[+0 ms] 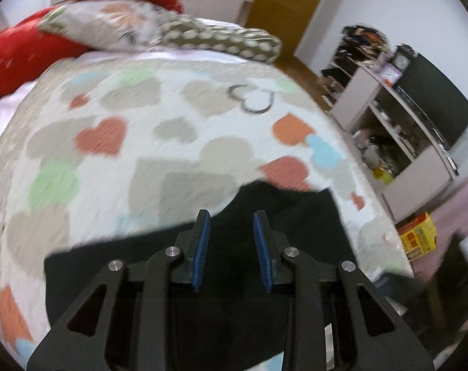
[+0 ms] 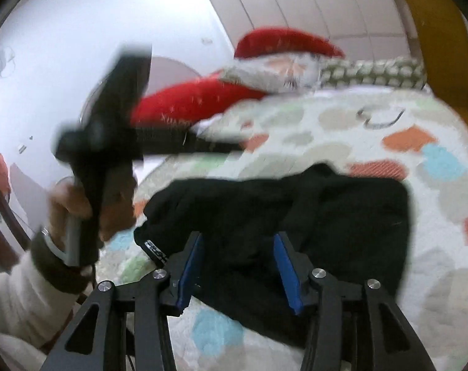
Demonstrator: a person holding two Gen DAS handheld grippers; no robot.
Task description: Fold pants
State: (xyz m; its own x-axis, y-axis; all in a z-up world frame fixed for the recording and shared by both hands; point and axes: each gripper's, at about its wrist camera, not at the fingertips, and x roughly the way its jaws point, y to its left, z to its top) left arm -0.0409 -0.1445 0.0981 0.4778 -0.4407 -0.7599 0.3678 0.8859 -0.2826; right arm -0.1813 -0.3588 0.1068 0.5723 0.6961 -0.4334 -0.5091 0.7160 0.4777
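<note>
Black pants [image 2: 326, 216] lie bunched and partly folded on a bed with a heart-patterned cover [image 2: 419, 293]. They also show in the left wrist view [image 1: 280, 213], under my left gripper. My left gripper [image 1: 232, 219] is open, empty, above the pants. My right gripper [image 2: 237, 241] is open and empty, its blue pads over the near edge of the pants. A waistband with a white logo [image 2: 155, 252] lies just left of the right gripper. The other hand-held gripper's body [image 2: 104, 154], held by a hand, shows blurred at left in the right wrist view.
Red pillows [image 1: 23, 55] and a floral pillow [image 1: 116, 27] lie at the head of the bed. A shelf unit with clutter [image 1: 397, 130] and a yellow box [image 1: 418, 238] stand beside the bed at right. A wooden door [image 1: 283, 6] is behind.
</note>
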